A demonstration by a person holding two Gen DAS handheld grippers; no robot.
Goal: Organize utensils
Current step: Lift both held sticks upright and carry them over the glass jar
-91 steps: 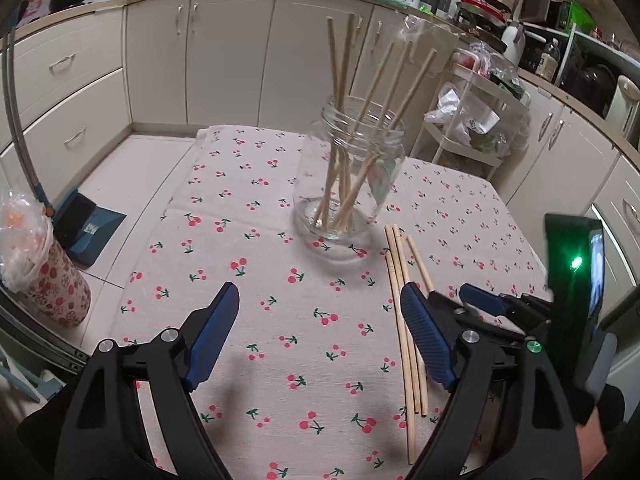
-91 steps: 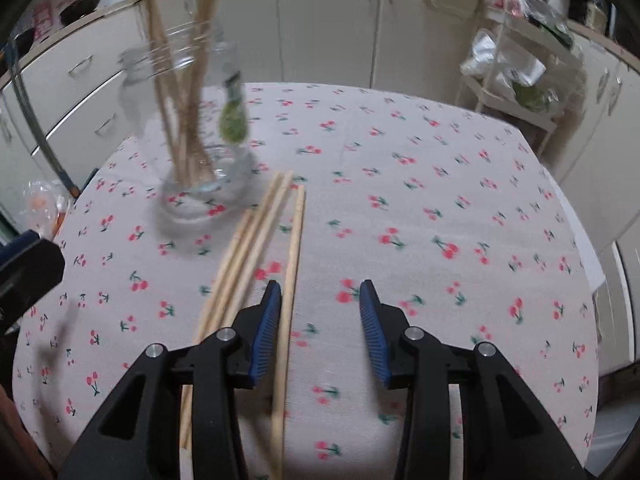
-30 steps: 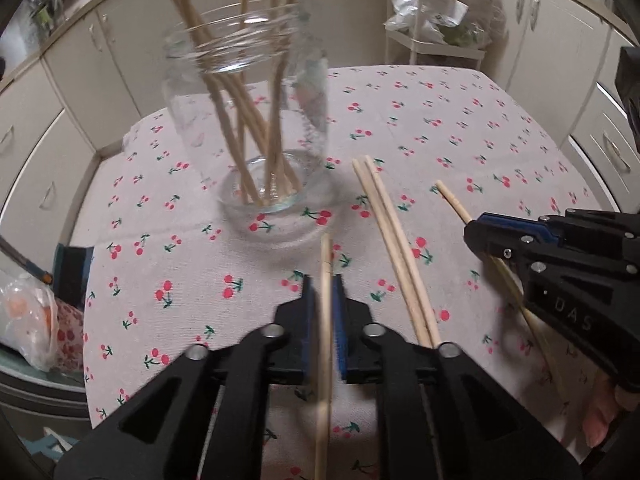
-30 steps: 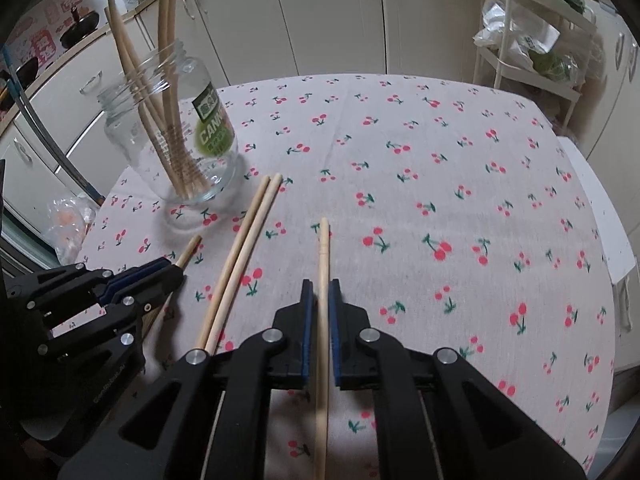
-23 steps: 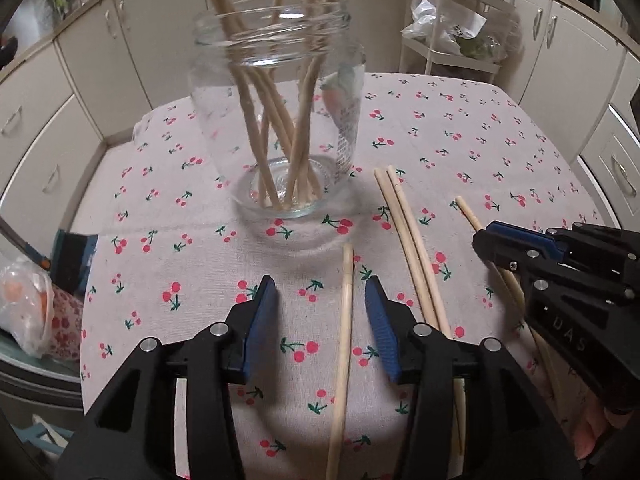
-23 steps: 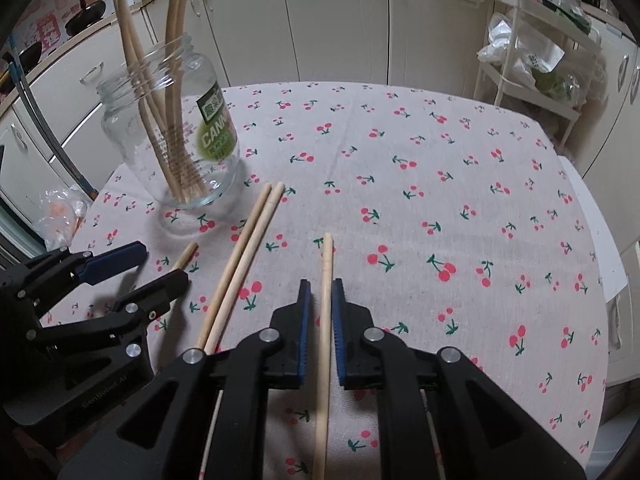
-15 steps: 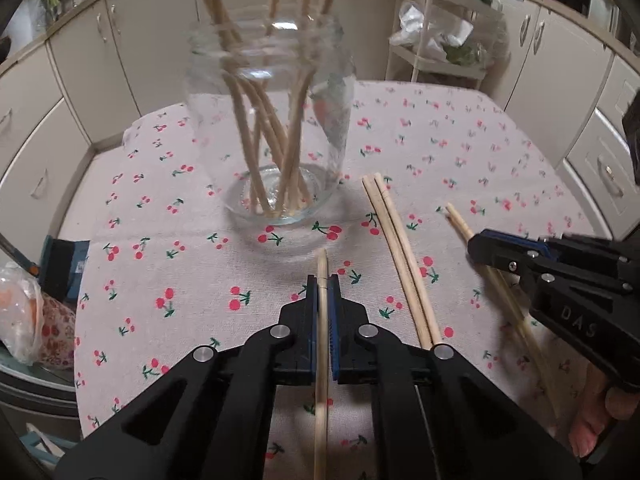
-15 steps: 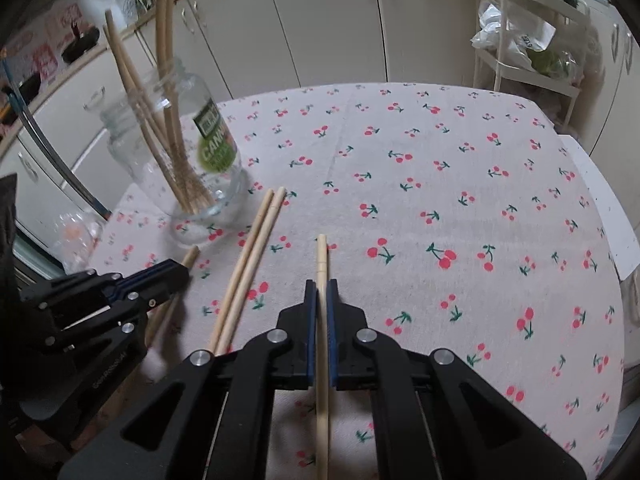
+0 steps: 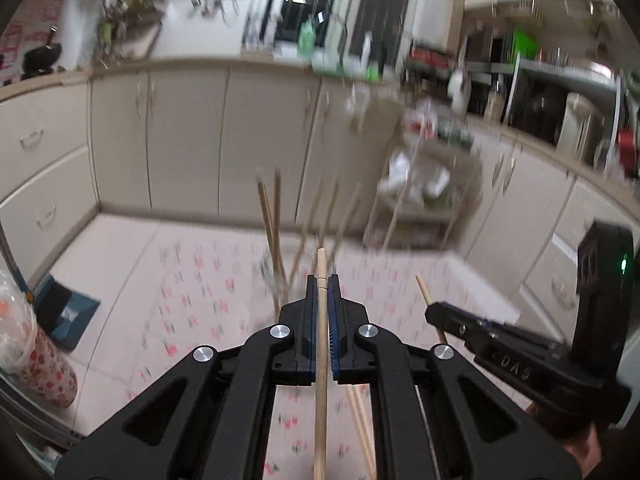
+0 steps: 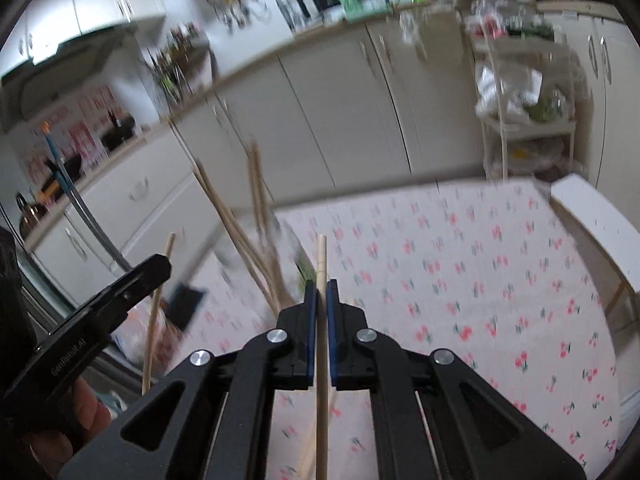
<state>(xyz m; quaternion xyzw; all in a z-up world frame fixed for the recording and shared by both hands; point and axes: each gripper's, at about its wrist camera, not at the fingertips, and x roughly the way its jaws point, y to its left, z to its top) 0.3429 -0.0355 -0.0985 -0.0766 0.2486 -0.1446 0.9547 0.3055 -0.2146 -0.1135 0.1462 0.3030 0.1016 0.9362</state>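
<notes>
My left gripper (image 9: 320,280) is clamped on a wooden chopstick (image 9: 320,360), the blue pads pressed tight against both its sides, its blunt tip poking out just past the fingertips. My right gripper (image 10: 318,283) pinches a second chopstick (image 10: 321,360) the same way. Half a second ago both sticks lay flat on the cherry-print tablecloth (image 10: 480,280); now they are lifted clear of it and both views have swung up toward the cream cabinets (image 9: 180,140), everything beyond the fingers smeared with motion.

Just ahead of each gripper the jar's chopsticks (image 9: 272,224) fan upward (the glass itself is too blurred to make out). Below my left fingers two more sticks (image 9: 360,420) lie on the cloth.

From the left view, the right gripper's arm reads "DAS" with a green light lit on its housing; from the right view, the left gripper's arm carries small lettering I cannot read for certain. The jar's green label, readable a second ago, is now only a blur.
</notes>
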